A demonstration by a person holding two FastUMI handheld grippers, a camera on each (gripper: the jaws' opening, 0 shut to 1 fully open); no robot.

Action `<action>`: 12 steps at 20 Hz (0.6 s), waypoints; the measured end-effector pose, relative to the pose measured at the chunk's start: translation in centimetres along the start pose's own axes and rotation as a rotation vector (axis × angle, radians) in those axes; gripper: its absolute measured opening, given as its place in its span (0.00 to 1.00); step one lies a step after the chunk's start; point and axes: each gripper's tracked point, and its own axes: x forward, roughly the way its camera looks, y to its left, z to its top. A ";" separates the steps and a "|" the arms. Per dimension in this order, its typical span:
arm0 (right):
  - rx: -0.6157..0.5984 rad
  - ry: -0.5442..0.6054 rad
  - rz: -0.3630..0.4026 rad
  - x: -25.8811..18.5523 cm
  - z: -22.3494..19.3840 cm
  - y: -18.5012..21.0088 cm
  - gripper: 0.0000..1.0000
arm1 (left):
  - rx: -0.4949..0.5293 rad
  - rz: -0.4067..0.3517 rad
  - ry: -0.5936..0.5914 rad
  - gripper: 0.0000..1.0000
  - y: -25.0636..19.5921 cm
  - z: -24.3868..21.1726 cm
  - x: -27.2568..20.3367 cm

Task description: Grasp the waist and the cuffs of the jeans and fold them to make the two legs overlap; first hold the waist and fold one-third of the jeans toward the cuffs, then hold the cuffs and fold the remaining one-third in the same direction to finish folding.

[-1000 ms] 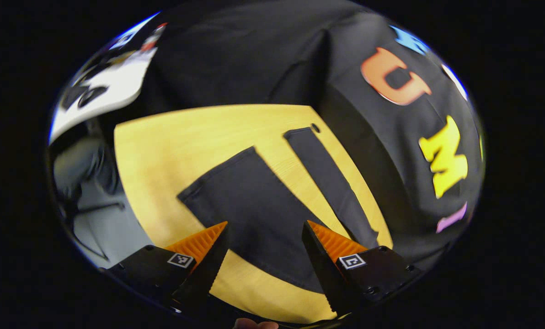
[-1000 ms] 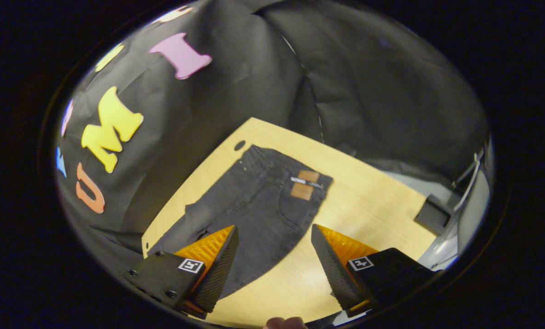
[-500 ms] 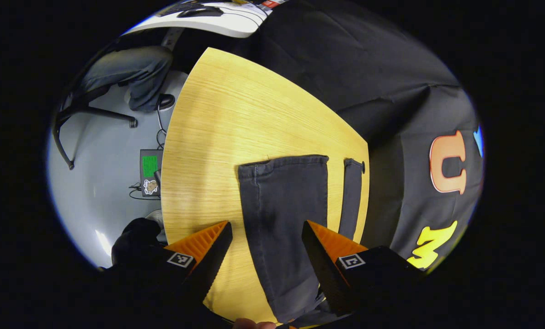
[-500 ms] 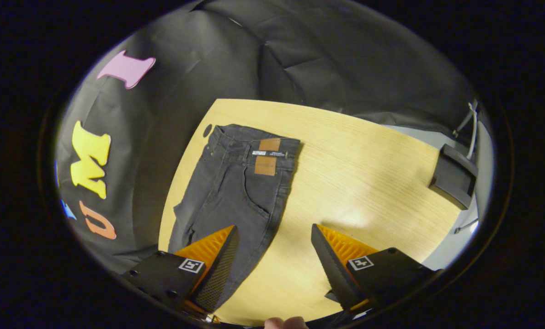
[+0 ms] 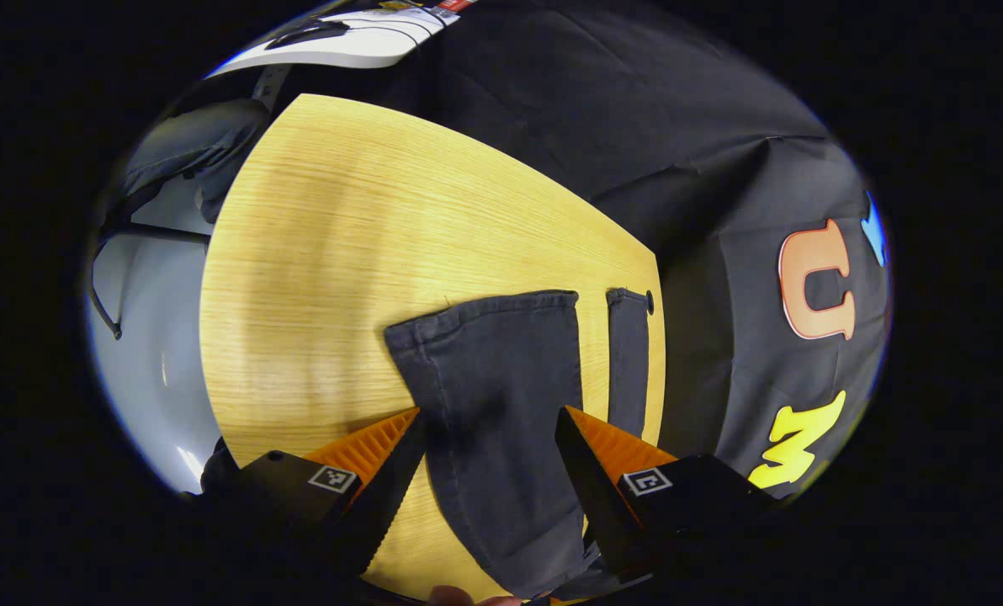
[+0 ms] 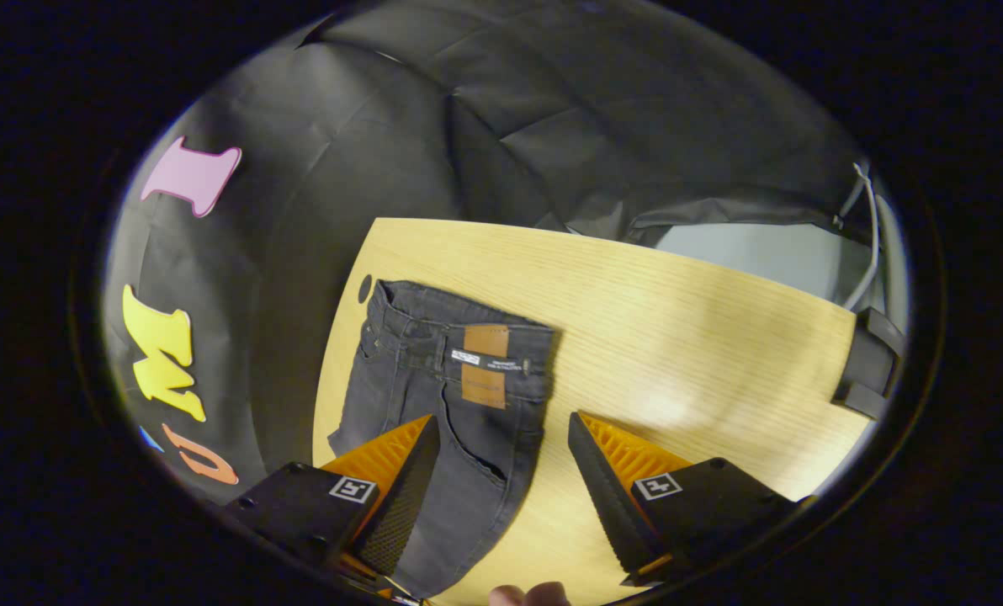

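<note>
A pale wooden desk (image 5: 342, 252) with fine straight grain stands in a booth walled with black cloth (image 5: 636, 109). Dark jeans (image 6: 443, 396) lie flat along the desk's edge nearest that cloth. In the left gripper view, the left gripper (image 5: 489, 454) hovers above the legs with its fingers spread apart, holding nothing; the two cuffs (image 5: 485, 307) point toward 12 o'clock, one wide and one a narrow strip at 1 o'clock beside a small round hole (image 5: 650, 297) in the desk. Grey floor (image 5: 144, 337) shows at 9 o'clock, and a white surface (image 5: 342, 42) at 11 o'clock. In the right gripper view, the right gripper (image 6: 501, 467) hangs with fingers likewise apart and empty over the waist (image 6: 468, 337), which bears a tan patch (image 6: 485, 341). A dark box (image 6: 867, 370) sits at 3 o'clock by the desk's edge.
</note>
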 end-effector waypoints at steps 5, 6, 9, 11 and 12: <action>-0.060 0.007 -0.015 1.3 0.3 1.4 0.92 | 0.031 0.002 0.015 0.97 -1.7 0.0 1.5; -0.063 0.004 -0.038 1.4 0.5 1.3 0.95 | 0.036 0.013 0.020 0.97 -1.6 0.0 1.8; -0.040 -0.014 -0.124 1.8 0.7 0.4 0.77 | 0.032 0.052 0.032 0.67 -1.1 -0.1 2.6; -0.020 -0.015 -0.177 2.2 1.0 -0.8 0.44 | 0.028 0.065 0.050 0.58 -0.9 -0.1 3.0; 0.011 -0.014 -0.161 2.5 1.0 -0.5 0.29 | 0.030 0.071 0.061 0.53 -0.7 -0.1 3.4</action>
